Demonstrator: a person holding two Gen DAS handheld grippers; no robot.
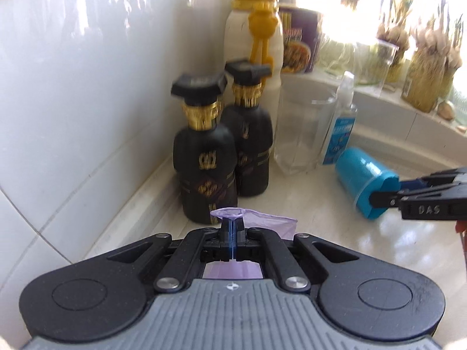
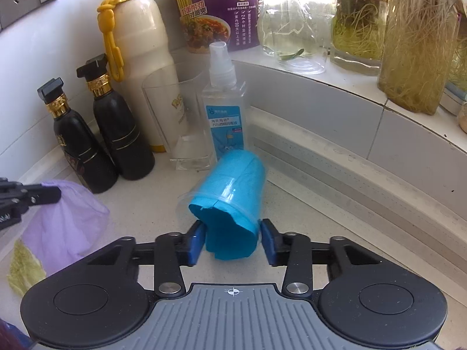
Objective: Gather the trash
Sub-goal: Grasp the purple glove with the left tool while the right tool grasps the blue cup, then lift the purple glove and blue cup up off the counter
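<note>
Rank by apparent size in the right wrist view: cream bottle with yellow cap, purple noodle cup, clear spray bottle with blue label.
1. Cream bottle with yellow cap
2. Purple noodle cup, cropped at the top, so this ranking is unsure
3. Clear spray bottle with blue label

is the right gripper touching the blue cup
Touching. In the left wrist view a finger of the right gripper lies against the rim of the blue cup; the right wrist view shows the cup's mouth between both pads.
</note>
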